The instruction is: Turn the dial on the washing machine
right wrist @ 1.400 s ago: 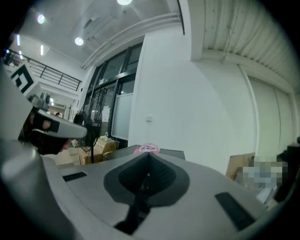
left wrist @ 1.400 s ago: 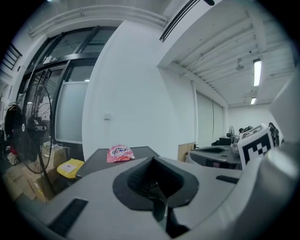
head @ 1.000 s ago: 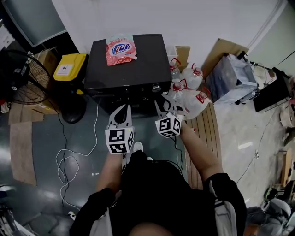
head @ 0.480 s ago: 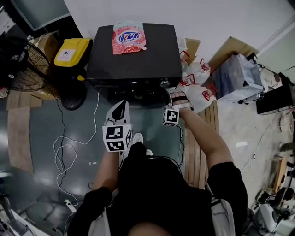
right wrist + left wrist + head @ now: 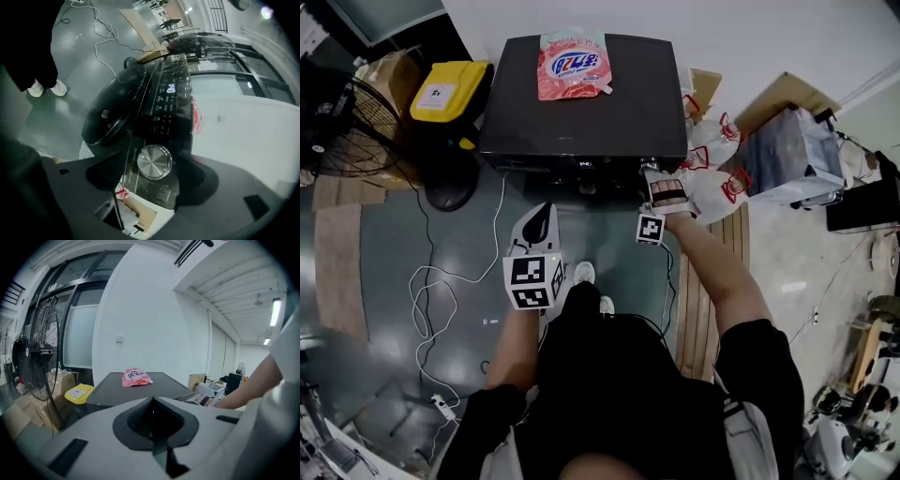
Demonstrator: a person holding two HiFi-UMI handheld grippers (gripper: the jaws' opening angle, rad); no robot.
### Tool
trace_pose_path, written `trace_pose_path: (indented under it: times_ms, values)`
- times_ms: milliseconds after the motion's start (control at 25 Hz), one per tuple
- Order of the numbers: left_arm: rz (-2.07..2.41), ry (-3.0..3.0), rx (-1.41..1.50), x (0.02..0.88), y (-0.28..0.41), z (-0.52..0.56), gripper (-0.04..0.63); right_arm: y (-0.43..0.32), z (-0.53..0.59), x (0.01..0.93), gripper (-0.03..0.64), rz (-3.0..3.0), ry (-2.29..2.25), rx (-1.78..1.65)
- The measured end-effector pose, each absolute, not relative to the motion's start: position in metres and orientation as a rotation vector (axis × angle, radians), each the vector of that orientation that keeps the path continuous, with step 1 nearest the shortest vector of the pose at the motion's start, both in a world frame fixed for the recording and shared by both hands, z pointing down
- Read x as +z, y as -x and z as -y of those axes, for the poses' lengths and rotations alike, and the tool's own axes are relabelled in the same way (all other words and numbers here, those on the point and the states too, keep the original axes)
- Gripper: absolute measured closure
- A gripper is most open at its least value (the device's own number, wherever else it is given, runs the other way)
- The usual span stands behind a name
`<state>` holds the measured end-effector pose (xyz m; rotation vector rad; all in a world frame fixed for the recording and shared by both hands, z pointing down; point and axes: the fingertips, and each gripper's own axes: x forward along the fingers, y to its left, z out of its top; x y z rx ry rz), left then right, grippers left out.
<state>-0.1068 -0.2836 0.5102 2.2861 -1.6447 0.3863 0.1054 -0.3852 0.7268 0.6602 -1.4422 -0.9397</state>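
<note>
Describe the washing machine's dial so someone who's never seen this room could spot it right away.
Find the black washing machine against the white wall, with a pink detergent pouch on top. Along its front control panel, past the lit display, sits the dial: the only round, raised, silver knob among flat dark buttons.

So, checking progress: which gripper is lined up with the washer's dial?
The right gripper: its fingers, just opening, frame the silver dial; the left gripper hangs back, shut.
</note>
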Motion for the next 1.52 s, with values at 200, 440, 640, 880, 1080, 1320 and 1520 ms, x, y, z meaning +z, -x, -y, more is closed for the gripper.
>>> trace_pose_path:
  times_ms: [200, 440, 640, 880, 1080, 1320, 1520]
  values:
    - [1.639, -2.269, 0.414, 0.519, 0.114, 0.287, 0.581, -0.108, 0.396, 0.747, 0.277, 1.419, -0.694, -0.902]
    - [1.643, -2.271, 0.426, 0.518, 0.118, 0.292, 0.581, -0.113, 0.404, 0.751, 0.299, 1.339, -0.698, -0.952]
    - [1.650, -2.271, 0.429, 0.515, 0.121, 0.294, 0.581, -0.125, 0.414, 0.734, 0.357, 1.171, -0.707, -1.095]
    - [1.655, -2.271, 0.443, 0.514, 0.120, 0.289, 0.581, -0.125, 0.413, 0.738, 0.357, 1.225, -0.755, -1.030]
    - [1.653, -2.273, 0.456, 0.514, 0.122, 0.285, 0.581, -0.114, 0.413, 0.739, 0.356, 1.347, -0.863, -0.905]
    - [1.667, -2.278, 0.465, 0.510, 0.121, 0.280, 0.581, -0.118, 0.415, 0.731, 0.359, 1.383, -0.965, -0.863]
    - [1.671, -2.285, 0.481, 0.509, 0.119, 0.280, 0.581, -0.123, 0.422, 0.728, 0.359, 1.456, -1.096, -0.771]
